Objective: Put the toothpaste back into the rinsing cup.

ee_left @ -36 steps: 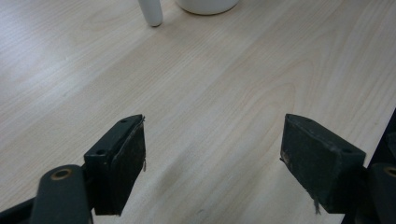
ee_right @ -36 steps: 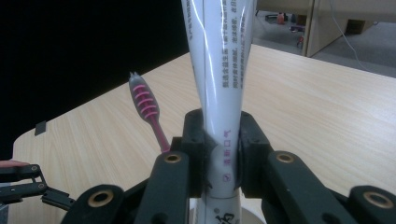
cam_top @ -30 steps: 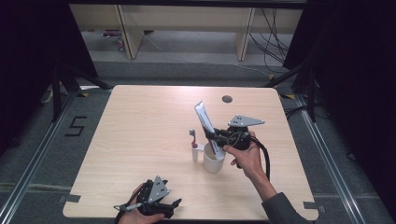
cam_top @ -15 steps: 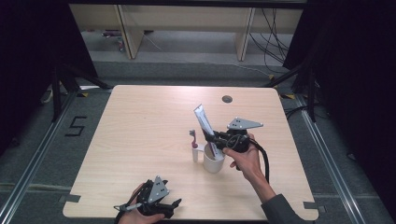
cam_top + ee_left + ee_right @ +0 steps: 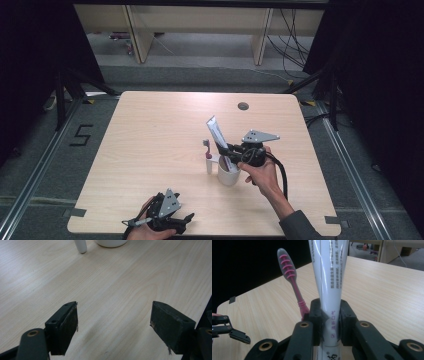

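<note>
- Well, nearest to me, the left claw (image 5: 167,220) rests at the near edge of the table (image 5: 150,130). Its jaws stand wide apart with nothing between them, just bare wood.
- A little farther in, the right claw (image 5: 231,150) is squeezed tight on a white toothpaste tube (image 5: 218,136). The tube's bottom end goes down into a white cup (image 5: 229,175), and its top leans up and away.
- Since a second ago, almost nothing has moved. The tube leans the same way in the cup, and the grip is just as tight. I think the tube is being set into the cup and only needs letting go.
- A pink toothbrush (image 5: 207,150) stands just beside the cup, very near the tube. It could get bumped when the claw pulls back.
- Far off, a small dark round hole (image 5: 243,106) sits near the back edge, well away from everything.
</note>
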